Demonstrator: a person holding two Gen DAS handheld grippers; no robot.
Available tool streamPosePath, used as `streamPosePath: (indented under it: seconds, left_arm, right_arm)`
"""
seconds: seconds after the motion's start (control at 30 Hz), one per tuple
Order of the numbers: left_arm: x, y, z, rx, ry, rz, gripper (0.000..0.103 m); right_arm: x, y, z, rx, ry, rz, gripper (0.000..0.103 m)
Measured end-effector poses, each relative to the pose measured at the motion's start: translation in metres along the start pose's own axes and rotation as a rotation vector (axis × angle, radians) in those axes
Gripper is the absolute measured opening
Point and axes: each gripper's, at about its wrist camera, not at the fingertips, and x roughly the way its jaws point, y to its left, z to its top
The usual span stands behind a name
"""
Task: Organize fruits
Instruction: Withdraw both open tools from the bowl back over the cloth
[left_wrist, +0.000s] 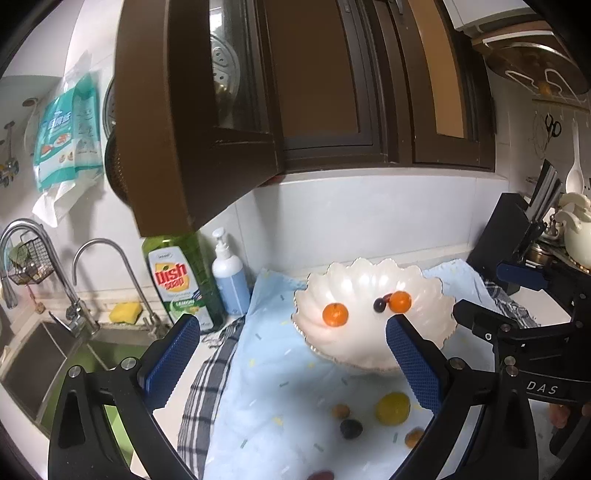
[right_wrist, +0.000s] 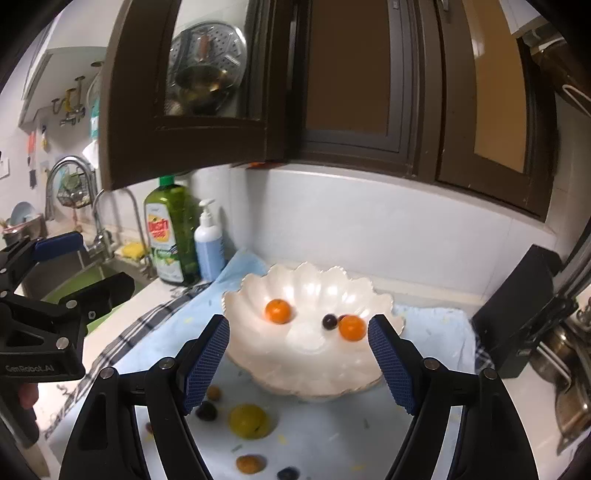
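A white shell-shaped bowl (left_wrist: 373, 350) (right_wrist: 295, 365) stands on a light blue cloth (left_wrist: 266, 406) (right_wrist: 332, 432). In it lie two oranges (left_wrist: 335, 314) (right_wrist: 279, 311), (left_wrist: 400, 301) (right_wrist: 352, 328) and a dark grape (left_wrist: 379, 305) (right_wrist: 329, 321). In front of the bowl on the cloth lie a yellow fruit (left_wrist: 392, 408) (right_wrist: 248, 421), a dark plum (left_wrist: 351, 429) (right_wrist: 206, 411) and small brownish fruits (left_wrist: 340, 411) (right_wrist: 248, 463). My left gripper (left_wrist: 291, 354) is open and empty before the bowl. My right gripper (right_wrist: 297, 362) is open and empty over the bowl's front.
An open cabinet door (left_wrist: 192, 122) (right_wrist: 184, 92) hangs overhead. A dish soap bottle (left_wrist: 181, 284) (right_wrist: 171, 236) and a pump bottle (left_wrist: 231, 277) (right_wrist: 208, 243) stand left, by the sink (left_wrist: 44, 362) and taps. A black knife block (left_wrist: 513, 240) (right_wrist: 517, 314) stands right.
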Motion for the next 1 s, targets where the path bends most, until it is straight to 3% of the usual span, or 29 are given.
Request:
streamPosePath:
  seconds: [0.4, 1.0]
  left_arm:
    - [-0.010, 0.003, -0.033, 0.032, 0.056, 0.039, 0.103]
    - [-0.002, -0.004, -0.098, 0.057, 0.194, 0.035, 0.102]
  right_arm:
    - [0.001, 0.016, -0.030, -0.022, 0.076, 0.040, 0.078]
    - [0.017, 0.034, -0.082, -0.051, 0.203, 0.094, 0.078]
